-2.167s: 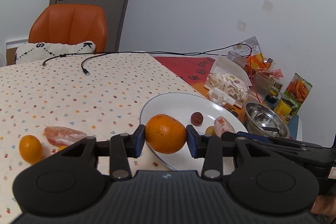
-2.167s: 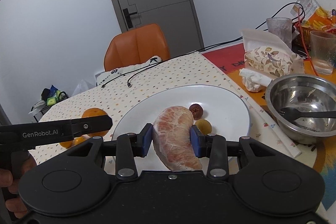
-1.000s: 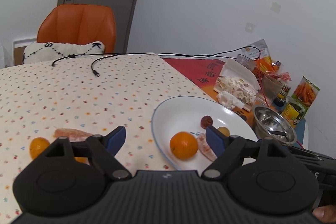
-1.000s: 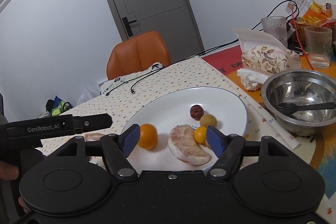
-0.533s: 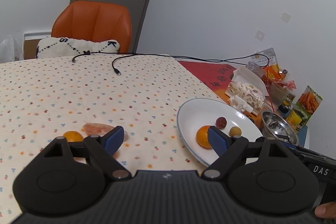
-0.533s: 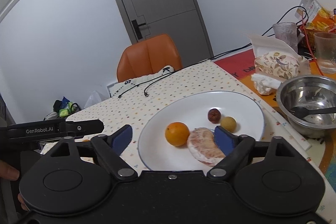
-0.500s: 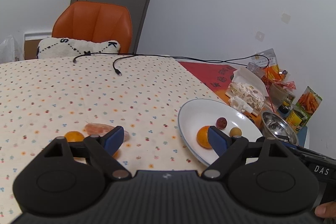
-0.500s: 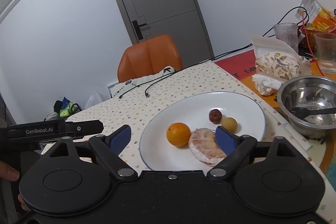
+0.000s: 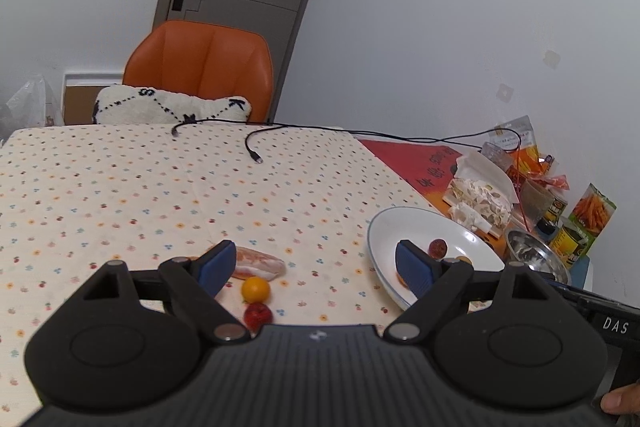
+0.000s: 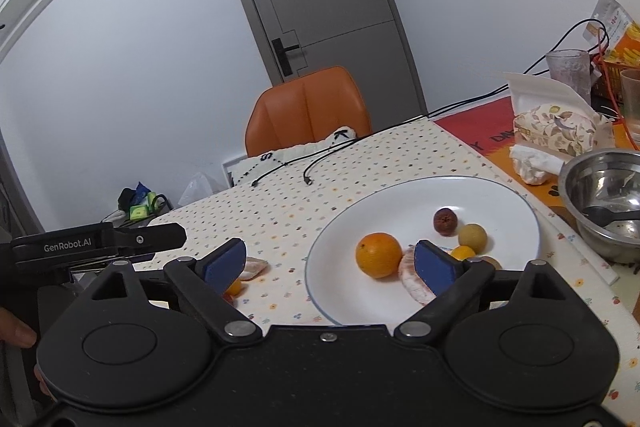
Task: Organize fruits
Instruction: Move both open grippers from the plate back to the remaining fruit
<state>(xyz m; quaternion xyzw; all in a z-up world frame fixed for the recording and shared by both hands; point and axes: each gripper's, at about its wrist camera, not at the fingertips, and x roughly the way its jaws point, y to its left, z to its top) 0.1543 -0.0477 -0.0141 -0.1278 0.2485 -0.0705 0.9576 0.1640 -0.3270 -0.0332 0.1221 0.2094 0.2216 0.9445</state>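
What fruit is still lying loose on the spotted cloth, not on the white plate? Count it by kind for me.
Peeled citrus segment: 1
Small orange fruit: 1
Small red fruit: 1
Total: 3 in view

left tongs (image 9: 314,265) spread, right tongs (image 10: 330,263) spread

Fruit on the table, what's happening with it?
A person holds two grippers and is gathering fruit onto the plate. Both the left gripper and right gripper are open and empty. An orange, a peeled piece and small fruits sit on the plate. A peeled piece and two small fruits wait on the cloth.
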